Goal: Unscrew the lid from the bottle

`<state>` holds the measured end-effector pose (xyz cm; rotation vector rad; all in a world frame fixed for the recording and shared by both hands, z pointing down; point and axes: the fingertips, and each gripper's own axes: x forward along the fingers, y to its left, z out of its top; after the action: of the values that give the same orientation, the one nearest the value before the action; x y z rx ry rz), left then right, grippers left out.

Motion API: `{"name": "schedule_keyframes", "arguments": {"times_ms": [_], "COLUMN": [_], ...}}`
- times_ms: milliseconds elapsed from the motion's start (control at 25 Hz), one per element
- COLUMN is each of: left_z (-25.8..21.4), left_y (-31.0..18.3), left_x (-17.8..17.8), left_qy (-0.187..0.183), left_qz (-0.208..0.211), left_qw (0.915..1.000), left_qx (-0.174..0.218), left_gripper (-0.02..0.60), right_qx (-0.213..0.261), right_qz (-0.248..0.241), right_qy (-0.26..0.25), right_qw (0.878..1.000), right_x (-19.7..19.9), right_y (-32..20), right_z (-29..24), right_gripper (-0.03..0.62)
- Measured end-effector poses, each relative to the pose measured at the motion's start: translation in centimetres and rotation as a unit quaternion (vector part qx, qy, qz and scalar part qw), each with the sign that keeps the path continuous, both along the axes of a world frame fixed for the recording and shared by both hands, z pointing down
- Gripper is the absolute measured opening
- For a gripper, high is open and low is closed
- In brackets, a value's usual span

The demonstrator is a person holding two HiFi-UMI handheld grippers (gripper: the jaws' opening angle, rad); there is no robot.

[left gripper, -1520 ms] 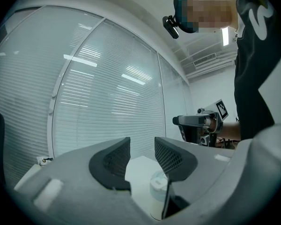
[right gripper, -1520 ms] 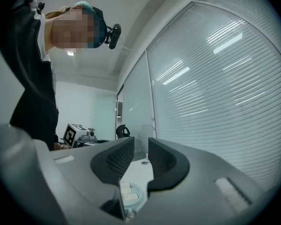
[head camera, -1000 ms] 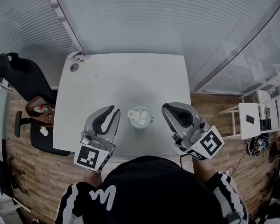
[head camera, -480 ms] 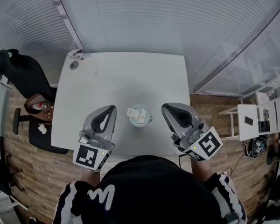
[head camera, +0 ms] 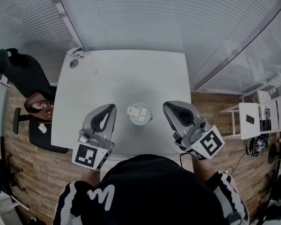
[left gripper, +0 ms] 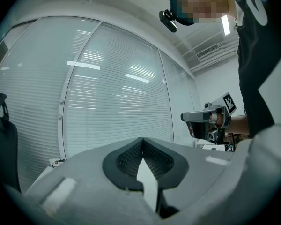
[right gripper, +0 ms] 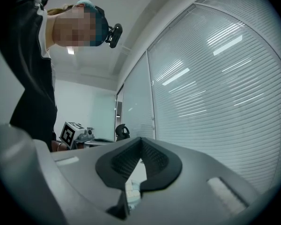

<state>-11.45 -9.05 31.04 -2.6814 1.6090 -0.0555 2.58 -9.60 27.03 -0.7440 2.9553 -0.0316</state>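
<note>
Your bottle [head camera: 140,115] stands upright on the white table [head camera: 126,78], just on your side of the table's middle, with its pale lid [head camera: 139,112] on top. Your left gripper [head camera: 111,108] rests at the bottle's 9 o'clock and your right gripper [head camera: 167,108] at its 3 o'clock. Both are beside the bottle without touching it, with bare tabletop showing on either side, and both noses aim toward 12 o'clock, the far edge. In the left gripper view your jaws are pressed together, the ribbed pads meeting at the tip with nothing between them. The right gripper view shows the same: pads closed tip to tip and pinching nothing. So neither tool has hold of the lid or the bottle. At the table's 11 o'clock corner lies a small round object [head camera: 74,63], too small to identify. A black office chair [head camera: 19,76] stands off the table's 9 o'clock side on the wooden floor [head camera: 33,172], and a white shelf unit [head camera: 262,118] sits out at 3 o'clock. Slatted blinds [head camera: 145,18] cover the glass wall beyond 12 o'clock.
</note>
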Motion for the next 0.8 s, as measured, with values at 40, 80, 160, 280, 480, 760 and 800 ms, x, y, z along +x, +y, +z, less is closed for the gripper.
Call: {"name": "schedule_keyframes", "arguments": {"times_ms": [40, 80, 160, 280, 480, 760, 800], "left_z": [0.0, 0.1, 0.0, -0.3, -0.3, 0.0, 0.0], "left_y": [0.0, 0.0, -0.1, -0.1, -0.3, -0.5, -0.5], "left_x": [0.0, 0.1, 0.2, 0.2, 0.0, -0.5, -0.5], "left_qy": [-0.001, -0.001, -0.001, 0.003, 0.005, 0.008, 0.008], "left_qz": [0.001, 0.001, 0.004, 0.005, -0.002, -0.01, -0.009], "left_qw": [1.0, 1.0, 1.0, 1.0, 1.0, 0.9999, 0.9999], "left_qx": [-0.001, -0.001, -0.001, 0.003, 0.007, 0.005, 0.004], "left_gripper": [0.0, 0.0, 0.001, 0.002, 0.002, 0.0, 0.001], "right_qx": [-0.003, -0.003, -0.004, -0.005, 0.001, -0.002, -0.002], "right_qz": [0.001, 0.002, 0.005, 0.006, 0.004, 0.001, 0.001], "right_qy": [-0.002, -0.003, -0.006, -0.01, -0.006, 0.0, 0.001], "right_qw": [1.0, 1.0, 1.0, 1.0, 1.0, 1.0, 1.0], "right_x": [0.0, 0.1, 0.2, 0.4, 0.6, 0.4, 0.4], "right_y": [-0.1, -0.1, -0.3, -0.5, -0.8, -1.2, -1.2], "right_z": [0.0, -0.1, -0.3, -0.3, 0.1, 0.6, 0.7], "right_gripper": [0.0, 0.0, 0.0, 0.0, 0.0, 0.0, 0.0]}}
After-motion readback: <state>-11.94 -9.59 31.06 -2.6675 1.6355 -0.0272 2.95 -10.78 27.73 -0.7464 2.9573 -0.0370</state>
